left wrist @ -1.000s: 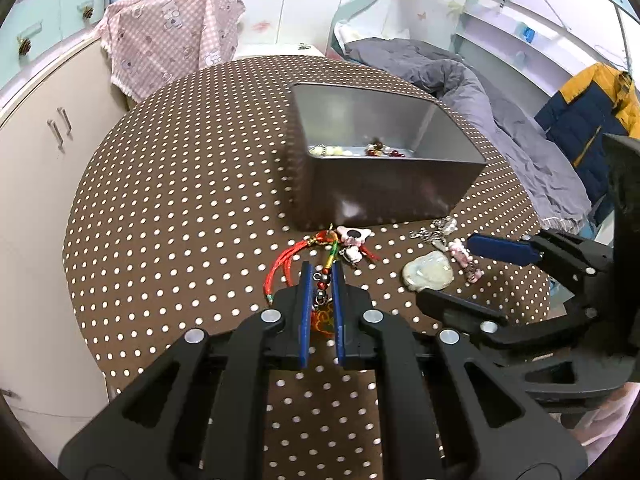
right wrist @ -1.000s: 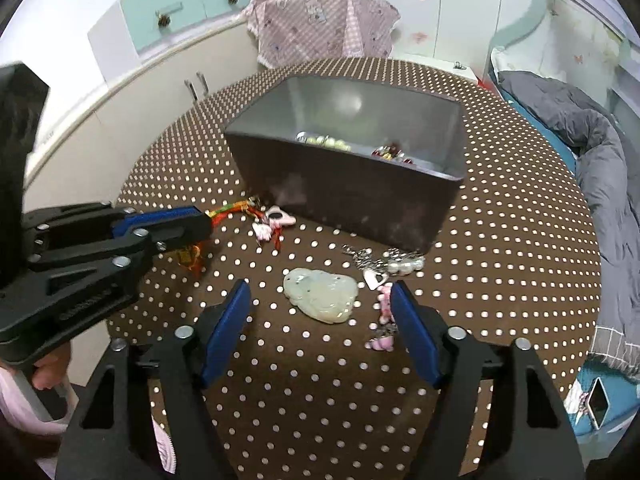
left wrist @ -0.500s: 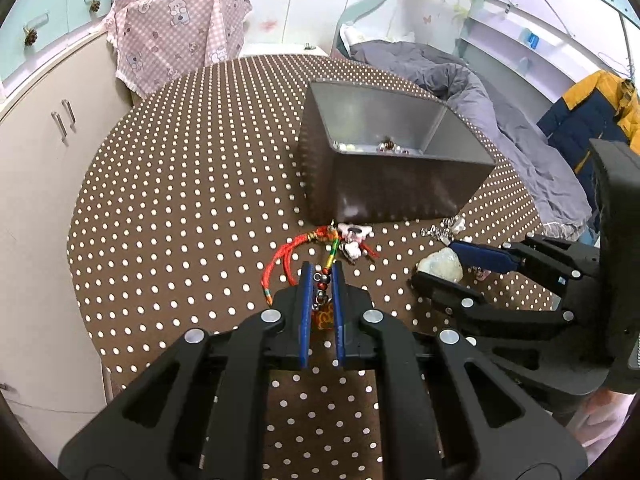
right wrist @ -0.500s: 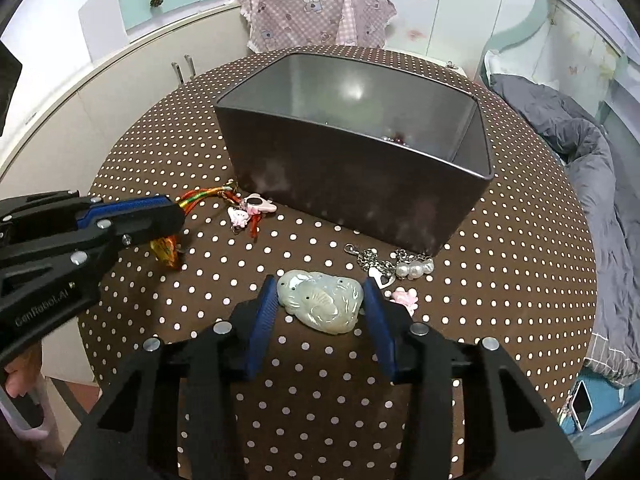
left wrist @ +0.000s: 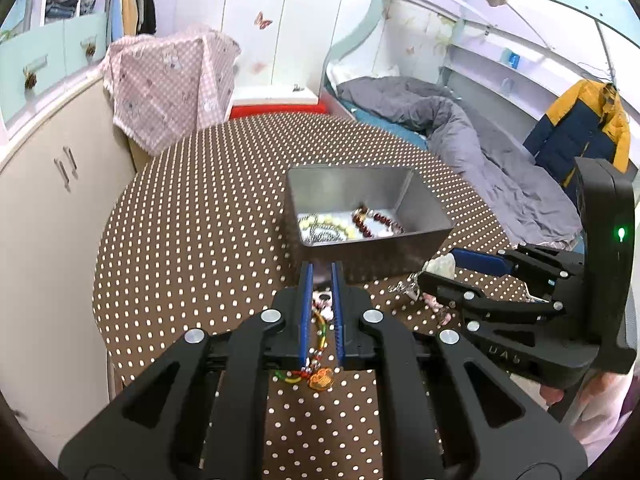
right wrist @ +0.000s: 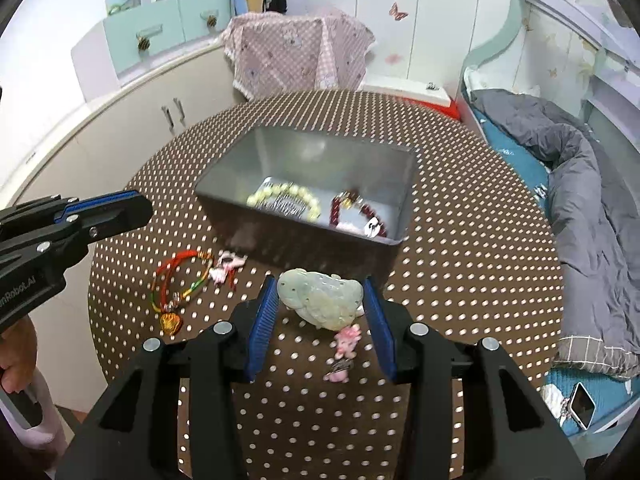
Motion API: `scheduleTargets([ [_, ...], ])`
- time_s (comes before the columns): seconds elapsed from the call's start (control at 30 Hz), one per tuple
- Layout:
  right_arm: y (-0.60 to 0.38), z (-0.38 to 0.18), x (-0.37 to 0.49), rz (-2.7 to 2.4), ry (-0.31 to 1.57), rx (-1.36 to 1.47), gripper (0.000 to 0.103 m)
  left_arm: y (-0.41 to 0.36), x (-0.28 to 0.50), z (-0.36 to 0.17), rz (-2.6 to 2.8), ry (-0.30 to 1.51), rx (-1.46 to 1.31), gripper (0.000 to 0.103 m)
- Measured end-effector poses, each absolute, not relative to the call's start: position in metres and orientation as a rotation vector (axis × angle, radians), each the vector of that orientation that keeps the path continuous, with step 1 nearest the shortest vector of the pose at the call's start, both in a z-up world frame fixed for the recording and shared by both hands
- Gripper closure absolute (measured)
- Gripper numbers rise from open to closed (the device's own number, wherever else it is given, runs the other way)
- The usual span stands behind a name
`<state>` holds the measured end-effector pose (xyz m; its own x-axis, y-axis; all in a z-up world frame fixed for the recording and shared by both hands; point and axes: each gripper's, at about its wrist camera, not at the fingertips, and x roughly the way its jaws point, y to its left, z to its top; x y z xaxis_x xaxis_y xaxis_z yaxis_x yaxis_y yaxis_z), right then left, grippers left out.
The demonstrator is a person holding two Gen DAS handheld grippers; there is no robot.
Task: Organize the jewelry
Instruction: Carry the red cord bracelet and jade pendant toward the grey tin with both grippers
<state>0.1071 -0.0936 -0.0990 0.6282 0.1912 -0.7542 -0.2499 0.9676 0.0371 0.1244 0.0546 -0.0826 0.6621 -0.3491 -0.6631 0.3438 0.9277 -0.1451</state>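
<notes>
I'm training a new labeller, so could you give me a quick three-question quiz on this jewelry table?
1. True or false: the right gripper grips the pale green carved jade pendant.
2. What lies inside the grey metal box?
A. a cream bead bracelet and a dark red bead bracelet
B. a wristwatch
C. nothing
3. In the right wrist view, which piece lies on the brown polka-dot table left of the pendant?

Key: 1 true; 2 A; 3 the red cord bracelet with an amber charm.
</notes>
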Motion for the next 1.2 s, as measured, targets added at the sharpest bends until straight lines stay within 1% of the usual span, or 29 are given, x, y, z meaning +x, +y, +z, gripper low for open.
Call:
scheduleTargets([
  [0.1,-0.098,-0.093,0.106,0.251,0.835,-0.061,0.062,0.053,0.122,-0.086,-0.407,0.756,0.009,0.093],
  [0.17,-0.102,-0.092,0.106,0.253,0.835,-0.056,0.062,0.050,0.121,-0.097,-0.433,0.795,0.020,0.090],
  [0.2,-0.103,-0.093,0.107,0.252,0.837,-0.053,0.062,0.050,0.122,-0.105,-0.426,0.821,0.023,0.077],
  [0.23,-0.104,-0.095,0.106,0.250,0.841,-0.051,0.062,0.050,0.123,-0.110,-0.417,0.834,0.024,0.050],
  [0.27,-0.105,-0.097,0.107,0.250,0.848,-0.048,0.062,0.051,0.123,-0.115,-0.406,0.841,0.024,0.040],
  [0.37,-0.106,-0.101,0.108,0.253,0.864,-0.043,0.062,0.053,0.123,-0.123,-0.394,0.856,0.031,0.039],
  [0.47,-0.106,-0.104,0.108,0.258,0.871,-0.041,0.062,0.050,0.127,-0.133,-0.376,0.873,0.047,0.040],
  [0.53,-0.105,-0.105,0.108,0.262,0.874,-0.041,0.062,0.044,0.130,-0.141,-0.353,0.885,0.081,0.056],
  [0.57,-0.105,-0.106,0.108,0.264,0.876,-0.041,0.062,0.040,0.131,-0.147,-0.342,0.898,0.112,0.058],
  [0.63,-0.105,-0.107,0.108,0.265,0.881,-0.040,0.062,0.031,0.131,-0.158,-0.317,0.917,0.188,0.066],
  [0.67,-0.106,-0.108,0.109,0.263,0.883,-0.040,0.062,0.028,0.127,-0.157,-0.312,0.898,0.212,0.067],
  [0.7,-0.106,-0.108,0.109,0.262,0.884,-0.039,0.062,0.026,0.125,-0.157,-0.320,0.895,0.226,0.073],
  [0.73,-0.106,-0.108,0.110,0.262,0.884,-0.038,0.062,0.026,0.125,-0.156,-0.329,0.900,0.220,0.084],
  [0.8,-0.107,-0.108,0.110,0.262,0.883,-0.035,0.062,0.026,0.126,-0.154,-0.314,0.903,0.219,0.095],
  [1.0,-0.110,-0.106,0.108,0.263,0.875,-0.028,0.062,0.035,0.127,-0.141,-0.295,0.888,0.184,0.096],
  [1.2,-0.113,-0.100,0.108,0.260,0.857,-0.026,0.062,0.044,0.122,-0.113,-0.284,0.824,0.151,0.096],
])
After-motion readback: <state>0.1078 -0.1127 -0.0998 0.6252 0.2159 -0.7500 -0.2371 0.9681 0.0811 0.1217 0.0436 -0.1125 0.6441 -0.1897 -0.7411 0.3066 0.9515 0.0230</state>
